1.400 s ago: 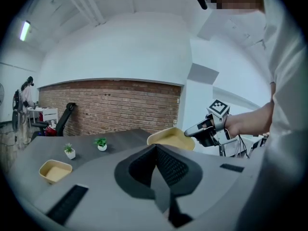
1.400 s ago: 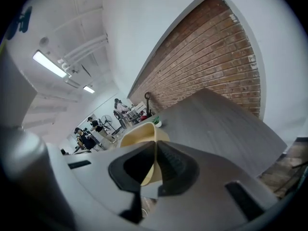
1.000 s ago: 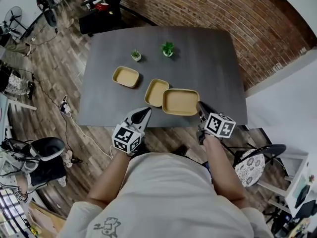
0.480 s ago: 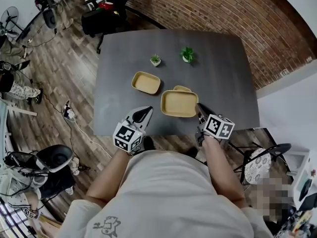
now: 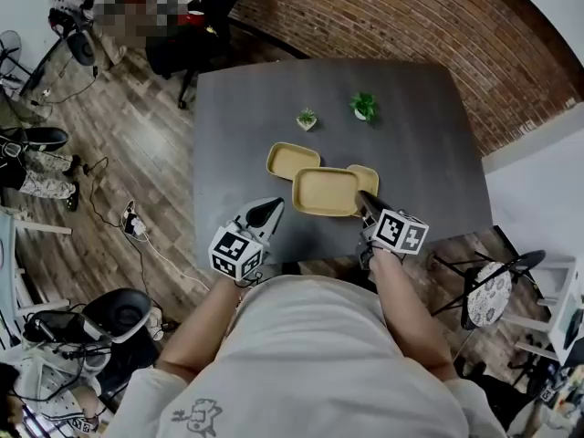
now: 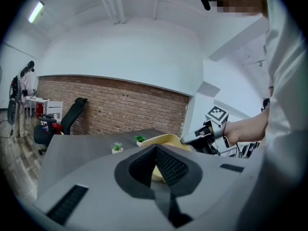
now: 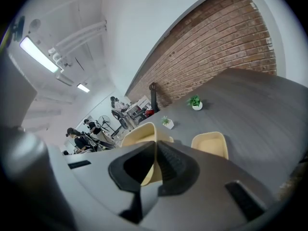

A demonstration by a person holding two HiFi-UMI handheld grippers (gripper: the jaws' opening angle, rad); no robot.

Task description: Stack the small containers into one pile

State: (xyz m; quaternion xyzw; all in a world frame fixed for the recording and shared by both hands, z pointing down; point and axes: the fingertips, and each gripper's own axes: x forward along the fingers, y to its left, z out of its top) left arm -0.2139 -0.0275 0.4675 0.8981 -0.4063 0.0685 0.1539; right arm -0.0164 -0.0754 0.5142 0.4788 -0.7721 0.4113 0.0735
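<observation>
Set against the frame a second back, the table [image 5: 429, 135] sits further right under the head camera, while both grippers keep much the same spots in that view. Back then the held container [image 5: 326, 192] hung to the right of the middle one of three, lapping its right edge. Now it has crossed over, so that the right-hand container [image 5: 369, 177] peeks out past its right end, and the left-hand container [image 5: 290, 159] lies at its far-left corner, the two overlapping in the head view.

The right gripper [image 5: 365, 204] is clamped on the held container's right short end, the rim pinched between its pads. The container is up off the table, above the near half and close to the near edge, open side up. Its long axis runs along that near edge, with the free short end toward the left gripper [image 5: 271, 208]. That gripper's jaws are drawn together at the tips and grip nothing; its tips reach over the near edge, near the container's near-left corner. A small potted plant [image 5: 307, 119] and a greener plant [image 5: 364, 106] stand toward the far edge
</observation>
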